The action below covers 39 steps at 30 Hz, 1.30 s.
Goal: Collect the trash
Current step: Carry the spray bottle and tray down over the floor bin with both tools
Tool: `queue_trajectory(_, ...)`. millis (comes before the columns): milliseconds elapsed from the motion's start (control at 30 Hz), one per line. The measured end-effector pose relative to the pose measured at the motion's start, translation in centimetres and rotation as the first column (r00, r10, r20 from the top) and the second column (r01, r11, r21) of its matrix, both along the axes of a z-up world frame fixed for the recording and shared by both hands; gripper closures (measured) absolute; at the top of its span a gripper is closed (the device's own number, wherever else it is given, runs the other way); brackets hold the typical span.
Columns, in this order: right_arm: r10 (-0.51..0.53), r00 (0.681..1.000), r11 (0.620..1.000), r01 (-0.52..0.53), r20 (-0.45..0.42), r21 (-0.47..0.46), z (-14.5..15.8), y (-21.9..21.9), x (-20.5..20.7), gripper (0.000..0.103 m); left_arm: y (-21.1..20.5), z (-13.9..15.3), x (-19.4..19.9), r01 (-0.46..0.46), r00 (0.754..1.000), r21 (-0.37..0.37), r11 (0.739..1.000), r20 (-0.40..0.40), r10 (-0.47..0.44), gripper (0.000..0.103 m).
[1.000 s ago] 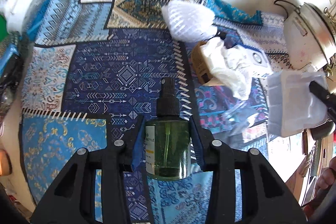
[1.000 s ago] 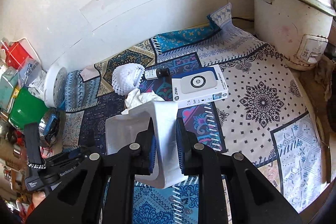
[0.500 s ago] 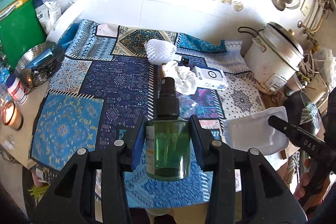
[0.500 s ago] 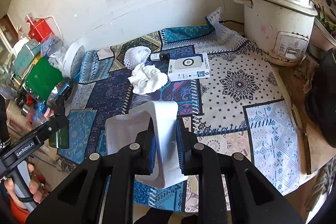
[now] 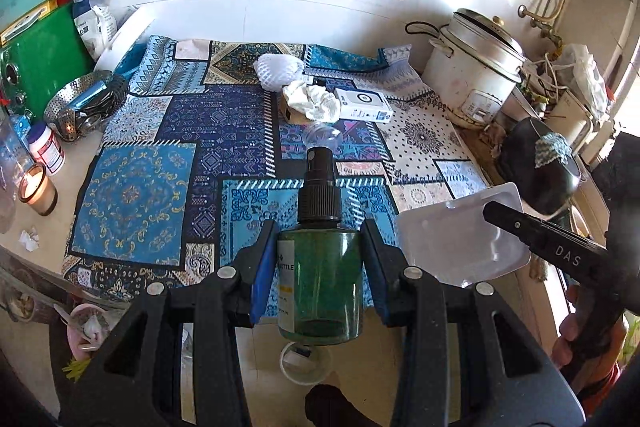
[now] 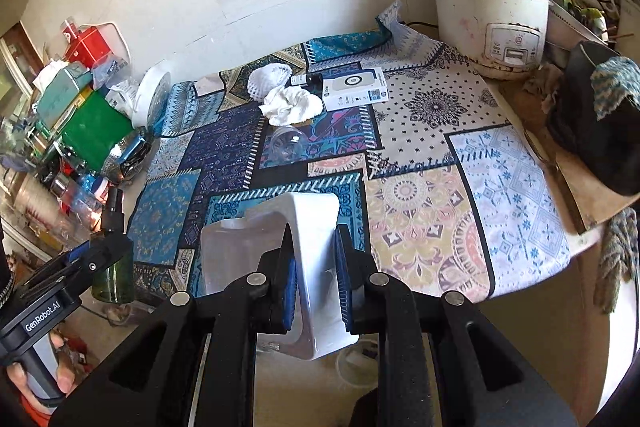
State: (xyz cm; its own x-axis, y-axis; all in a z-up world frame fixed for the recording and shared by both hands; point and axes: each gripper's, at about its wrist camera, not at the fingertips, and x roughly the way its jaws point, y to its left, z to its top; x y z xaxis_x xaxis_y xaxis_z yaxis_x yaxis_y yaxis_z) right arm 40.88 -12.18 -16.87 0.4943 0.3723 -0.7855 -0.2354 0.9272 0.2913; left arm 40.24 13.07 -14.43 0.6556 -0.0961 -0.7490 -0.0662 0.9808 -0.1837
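Both tongs are loaded off the near edge: left gripper [image 5: 320,281] clamps the green spray bottle [image 5: 320,291], right gripper [image 6: 314,291] pinches the white plastic tray [image 6: 308,251]. Next, likely drop both into a bin, unseen.

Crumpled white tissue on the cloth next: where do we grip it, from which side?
Both jaws are full now. Once one is free, come from above and pinch the raised middle of the crumpled white tissue. It is a soft heap; the white box and foam net crowd its sides.
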Motion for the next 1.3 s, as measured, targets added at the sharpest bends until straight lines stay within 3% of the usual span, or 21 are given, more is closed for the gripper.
queue_trajectory(400, -0.084, 0.990, 0.996, 0.084, -0.110, -0.012, -5.1, -0.5, -8.2, 0.087, -0.7, -6.0, -7.0, 0.088, 0.988, 0.004, 0.996, -0.131, -0.087, 0.062)
queue_trajectory(700, -0.082, 0.968, 0.995, 0.067, -0.237, -0.068, -12.8, -2.4, -9.9, 0.087, -3.3, -15.8, -8.6, 0.094, 0.943, -0.037, 0.995, -0.319, -0.101, 0.062)
queue_trajectory(900, -0.045, 0.941, 0.996, 0.014, -0.335, -0.093, -21.8, -4.0, -9.7, 0.087, -5.3, -25.8, -8.4, 0.046, 0.905, -0.051, 0.998, -0.421, -0.063, 0.062)
queue_trajectory(1300, -0.021, 0.864, 0.987, -0.063, -0.503, -0.150, -48.5, -5.5, -9.2, 0.087, -4.8, -52.4, -7.7, -0.108, 0.817, -0.159, 0.981, -0.576, -0.004, 0.062)
